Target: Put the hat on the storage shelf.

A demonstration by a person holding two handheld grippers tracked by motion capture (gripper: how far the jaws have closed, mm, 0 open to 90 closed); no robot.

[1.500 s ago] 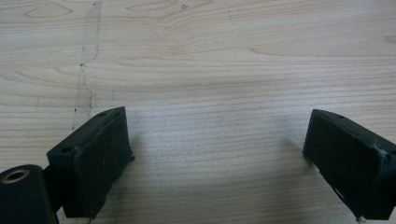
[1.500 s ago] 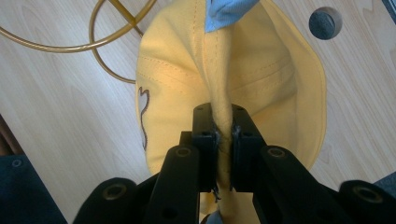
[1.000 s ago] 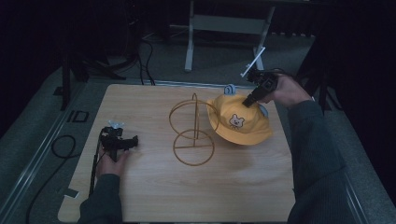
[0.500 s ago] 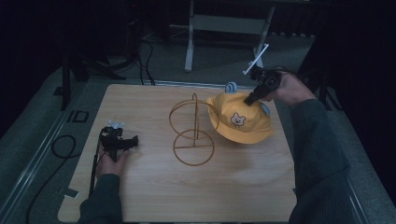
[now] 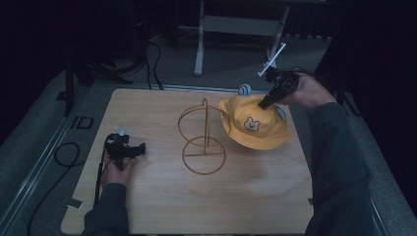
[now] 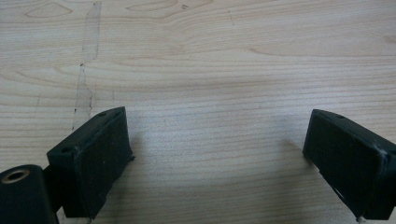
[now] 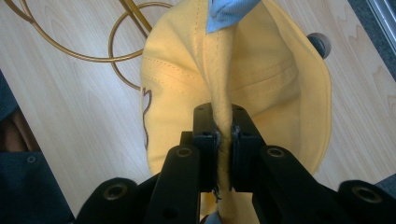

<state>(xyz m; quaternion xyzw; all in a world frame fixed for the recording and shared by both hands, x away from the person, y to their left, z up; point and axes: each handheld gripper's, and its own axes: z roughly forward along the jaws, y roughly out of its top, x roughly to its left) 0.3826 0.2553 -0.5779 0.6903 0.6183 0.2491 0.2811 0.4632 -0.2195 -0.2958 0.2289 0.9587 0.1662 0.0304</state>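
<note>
A pale wooden table [image 5: 162, 206] takes up the middle of the high view, with dark floor and cables around it and a grey metal stand leg [image 5: 199, 42] beyond the far edge. On the right half of the table sits a yellow hat [image 5: 255, 129], the big item here, brim spread toward the right edge and a small bear face printed on its front. A little blue ear [image 5: 244, 89] pokes up at the hat's far side. Just left of the hat, touching its brim or very nearly, stands a gold wire rack [image 5: 202, 140]: a flat ring on the table, an upright post and a tall hoop.

Over to the right gripper [image 5: 266, 102], held by the person's right hand [image 5: 305, 91] at the far right corner, angled down onto the crown of the hat. From the right gripper view, the two black jaws are pressed together on a pinched ridge of yellow cloth, with the fabric [image 7: 223, 126] squeezed between them and running up to a blue scrap [image 7: 229, 11] at the top. The gold rings [image 7: 126, 42] lie past the hat at upper left.

The left gripper [image 5: 141, 149] rests low on the near left of the table in the left hand [image 5: 118, 169], well apart from hat and rack, cable [image 5: 98, 179] trailing back. In the left gripper view, its jaws stand wide apart over bare wood [image 6: 215, 70], gripping nothing.
</note>
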